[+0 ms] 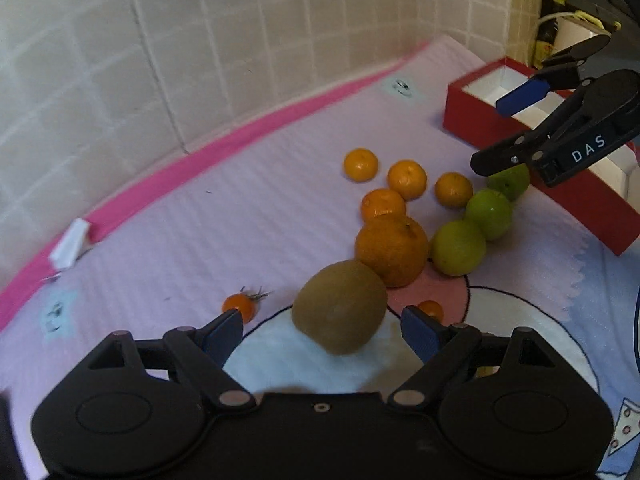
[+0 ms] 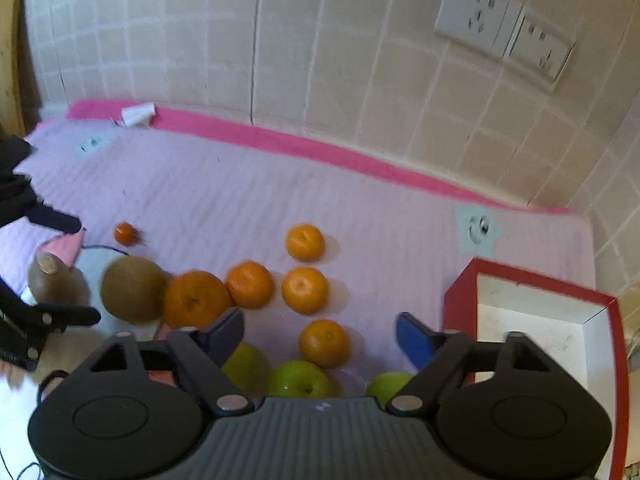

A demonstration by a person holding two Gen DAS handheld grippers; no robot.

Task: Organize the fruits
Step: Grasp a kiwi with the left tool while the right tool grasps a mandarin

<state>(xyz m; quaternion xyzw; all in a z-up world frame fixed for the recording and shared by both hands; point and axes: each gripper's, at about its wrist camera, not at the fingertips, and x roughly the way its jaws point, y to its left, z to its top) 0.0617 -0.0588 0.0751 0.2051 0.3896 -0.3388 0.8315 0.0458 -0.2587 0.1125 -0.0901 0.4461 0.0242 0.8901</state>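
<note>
My left gripper is open, its blue pads either side of a brown kiwi on the mat, not clamped. Behind the kiwi lie a large orange, several small tangerines and three green apples. A cherry tomato lies by the left pad. My right gripper is open and empty above the tangerines and green apples. It also shows in the left wrist view, over the red box. A second kiwi lies at far left.
A red box with a white inside stands at the right, also in the left wrist view. A tiled wall with sockets backs the pink mat. A white scrap lies at the mat's far edge.
</note>
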